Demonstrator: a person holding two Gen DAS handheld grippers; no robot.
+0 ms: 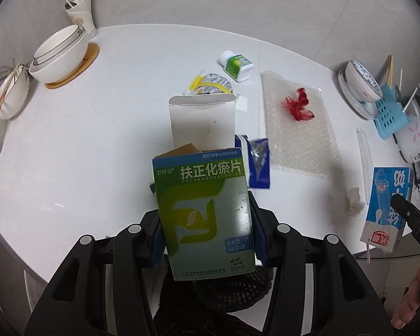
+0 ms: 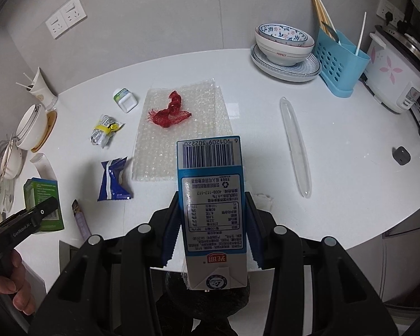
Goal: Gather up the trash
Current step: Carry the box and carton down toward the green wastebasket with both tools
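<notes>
My left gripper (image 1: 203,196) is shut on a green, blue and white medicine box (image 1: 204,218) with its top flap open, held above the white table (image 1: 98,140). My right gripper (image 2: 212,196) is shut on a blue and white milk carton (image 2: 211,184), barcode end pointing away. On the table lie a red net scrap (image 2: 169,112) on bubble wrap (image 2: 182,145), a blue wrapper (image 2: 113,179), a yellow-banded crumpled packet (image 2: 103,130), a small white bottle (image 2: 124,99), a clear plastic sleeve (image 2: 295,145) and a tissue wad (image 1: 354,200).
Stacked white bowls (image 1: 58,53) and a cup with sticks (image 1: 81,11) stand at the far left. Patterned bowls on a plate (image 2: 285,47), a blue cutlery rack (image 2: 338,61) and a rice cooker (image 2: 397,70) stand at the far right. Something dark and net-like (image 1: 232,288) sits below the table edge.
</notes>
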